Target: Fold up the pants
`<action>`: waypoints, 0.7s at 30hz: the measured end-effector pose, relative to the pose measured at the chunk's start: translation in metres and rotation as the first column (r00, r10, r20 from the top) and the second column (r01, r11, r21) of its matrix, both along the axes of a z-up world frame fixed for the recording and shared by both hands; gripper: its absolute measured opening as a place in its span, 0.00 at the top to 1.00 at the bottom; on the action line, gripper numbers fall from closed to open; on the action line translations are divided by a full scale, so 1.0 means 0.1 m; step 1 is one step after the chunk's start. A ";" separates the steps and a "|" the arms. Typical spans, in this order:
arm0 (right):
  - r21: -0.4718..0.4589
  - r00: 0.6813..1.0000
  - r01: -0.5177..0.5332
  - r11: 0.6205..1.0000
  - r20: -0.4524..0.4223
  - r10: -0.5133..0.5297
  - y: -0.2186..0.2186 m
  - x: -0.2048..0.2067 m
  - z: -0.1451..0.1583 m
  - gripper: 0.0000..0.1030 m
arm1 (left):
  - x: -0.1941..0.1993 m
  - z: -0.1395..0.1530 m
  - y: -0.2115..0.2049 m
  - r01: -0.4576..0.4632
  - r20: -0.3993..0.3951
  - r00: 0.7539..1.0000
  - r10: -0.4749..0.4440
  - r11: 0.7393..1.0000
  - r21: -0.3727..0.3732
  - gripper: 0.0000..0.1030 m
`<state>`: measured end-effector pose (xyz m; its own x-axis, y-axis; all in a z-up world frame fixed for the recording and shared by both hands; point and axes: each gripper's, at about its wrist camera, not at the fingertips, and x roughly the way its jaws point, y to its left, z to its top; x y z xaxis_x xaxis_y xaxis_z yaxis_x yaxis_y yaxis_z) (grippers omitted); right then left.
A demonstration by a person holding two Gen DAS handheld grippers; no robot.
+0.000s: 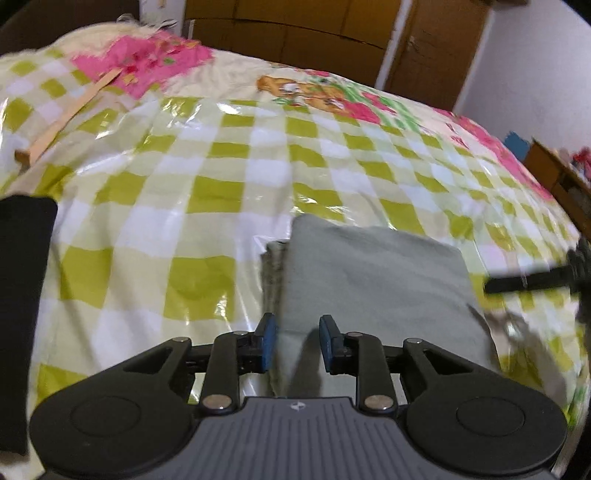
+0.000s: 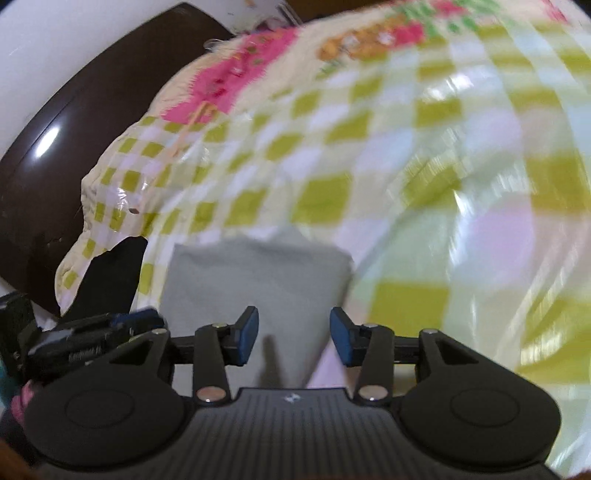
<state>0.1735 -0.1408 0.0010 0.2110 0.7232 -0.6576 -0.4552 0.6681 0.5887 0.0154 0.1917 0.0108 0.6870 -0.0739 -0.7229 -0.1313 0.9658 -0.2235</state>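
Observation:
The grey pants [image 1: 369, 280] lie folded into a compact rectangle on the checked bed cover [image 1: 207, 192]. In the left wrist view my left gripper [image 1: 297, 345] hovers open over the near left edge of the bundle, nothing between its blue pads. The other gripper's black finger [image 1: 532, 280] shows blurred at the right edge. In the right wrist view the same grey pants [image 2: 255, 273] lie straight ahead, and my right gripper [image 2: 293, 338] stands open above their near edge, holding nothing. The left gripper [image 2: 92, 332] appears at the lower left.
The cover is under shiny clear plastic [image 1: 317, 203]. A wooden stick [image 1: 70, 114] lies at the far left of the bed. A black object [image 1: 22, 295] sits at the left edge. Brown wardrobe doors [image 1: 295, 29] stand behind; a dark headboard [image 2: 74, 147] curves along the bed.

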 end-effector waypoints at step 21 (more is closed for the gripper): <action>0.218 0.968 -0.039 0.975 -0.232 0.091 0.38 0.10 -0.51 0.55 | 0.14 -0.26 -0.07 0.043 -0.078 0.996 -0.051 0.994 -0.102 0.36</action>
